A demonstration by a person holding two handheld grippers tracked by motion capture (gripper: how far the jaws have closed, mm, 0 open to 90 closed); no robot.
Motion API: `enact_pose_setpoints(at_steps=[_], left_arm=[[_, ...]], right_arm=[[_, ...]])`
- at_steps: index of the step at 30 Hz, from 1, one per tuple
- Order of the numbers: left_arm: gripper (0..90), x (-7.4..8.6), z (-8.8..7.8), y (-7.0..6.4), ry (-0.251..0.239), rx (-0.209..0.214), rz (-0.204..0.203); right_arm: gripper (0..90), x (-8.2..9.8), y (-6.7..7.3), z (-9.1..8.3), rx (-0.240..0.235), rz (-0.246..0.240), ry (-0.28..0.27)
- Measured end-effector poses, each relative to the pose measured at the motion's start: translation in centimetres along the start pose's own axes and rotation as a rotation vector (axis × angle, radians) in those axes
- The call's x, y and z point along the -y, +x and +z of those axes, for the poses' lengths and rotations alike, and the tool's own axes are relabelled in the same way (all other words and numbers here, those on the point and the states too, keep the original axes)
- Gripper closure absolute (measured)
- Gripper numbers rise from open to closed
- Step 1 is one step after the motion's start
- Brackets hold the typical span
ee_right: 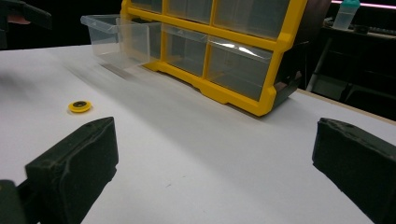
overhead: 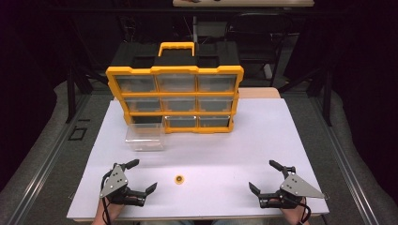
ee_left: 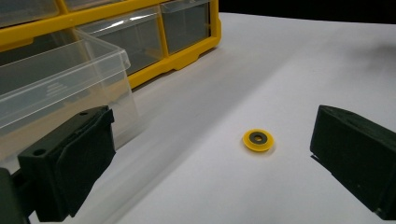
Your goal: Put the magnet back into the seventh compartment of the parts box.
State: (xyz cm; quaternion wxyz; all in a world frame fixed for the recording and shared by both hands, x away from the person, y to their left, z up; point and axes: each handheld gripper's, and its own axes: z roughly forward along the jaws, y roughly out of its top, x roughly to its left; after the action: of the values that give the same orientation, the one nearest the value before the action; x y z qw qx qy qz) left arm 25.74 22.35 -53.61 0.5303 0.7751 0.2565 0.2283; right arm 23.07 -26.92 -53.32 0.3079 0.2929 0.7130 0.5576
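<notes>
**A:** Start at your fingers. Your left gripper (overhead: 141, 177) has its fingers (ee_left: 70, 163) spread wide with nothing between them, and your right gripper (overhead: 266, 178) stands open and empty as well. Both rest low at the near edge of the counter (overhead: 225, 150), well apart from each other.

**B:** And the piece you're after?

**A:** The small yellow ring (overhead: 179, 179) lies flat on the counter, near your left gripper and a little toward the middle. In the left gripper view it sits ahead of the fingers, closer to the right-hand one, not touching either.

**B:** So which step is this?

**A:** To my eye, the very start: you are lined up for the pick and nothing is held. Farther out, the clear drawer (overhead: 145, 137) is pulled out and stands on the counter in front of the yellow organizer (overhead: 174, 99), at its lower left slot. I'd judge that the ring is bound for that drawer.

**B:** What does the next move ask of you?

**A:** Bring your left gripper forward and down so the ring lies between the fingers, then close. The ring is thin and flat, so you'll want the fingertips right at the counter surface; a high approach would likely slide over it or push it away.
</notes>
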Motion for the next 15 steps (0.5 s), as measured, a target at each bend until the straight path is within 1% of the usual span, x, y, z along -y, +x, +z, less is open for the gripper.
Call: enact_pose_setpoints(at_steps=[1, 4, 6, 8, 11, 12, 15], left_arm=[[0.0, 0.0, 0.0, 0.0, 0.000, 0.000, 0.000], [0.0, -0.4, 0.7, -0.1, 0.040, 0.008, -0.010], [0.0, -0.4, 0.8, -0.1, 0.046, 0.009, -0.012], [0.0, -0.7, 1.3, -0.1, 0.072, 0.016, -0.016], [0.0, -0.9, 1.6, -0.2, 0.080, 0.016, -0.012], [0.0, -1.1, 1.9, -0.3, 0.099, 0.019, -0.011], [0.0, -1.4, 2.2, -0.4, 0.112, 0.025, -0.007]], right_arm=[[0.0, 0.0, 0.0, 0.0, 0.000, 0.000, 0.000], [0.0, 0.0, -0.1, 0.0, 0.002, -0.002, 0.003], [0.0, 0.0, -0.1, 0.0, 0.002, -0.001, 0.003], [0.0, 0.1, -0.1, 0.0, 0.001, 0.000, 0.005], [0.0, 0.1, -0.1, 0.1, 0.002, 0.002, 0.005], [0.0, 0.1, -0.1, 0.1, 0.002, 0.003, 0.006], [0.0, 0.1, -0.1, 0.1, 0.004, 0.007, 0.008]])
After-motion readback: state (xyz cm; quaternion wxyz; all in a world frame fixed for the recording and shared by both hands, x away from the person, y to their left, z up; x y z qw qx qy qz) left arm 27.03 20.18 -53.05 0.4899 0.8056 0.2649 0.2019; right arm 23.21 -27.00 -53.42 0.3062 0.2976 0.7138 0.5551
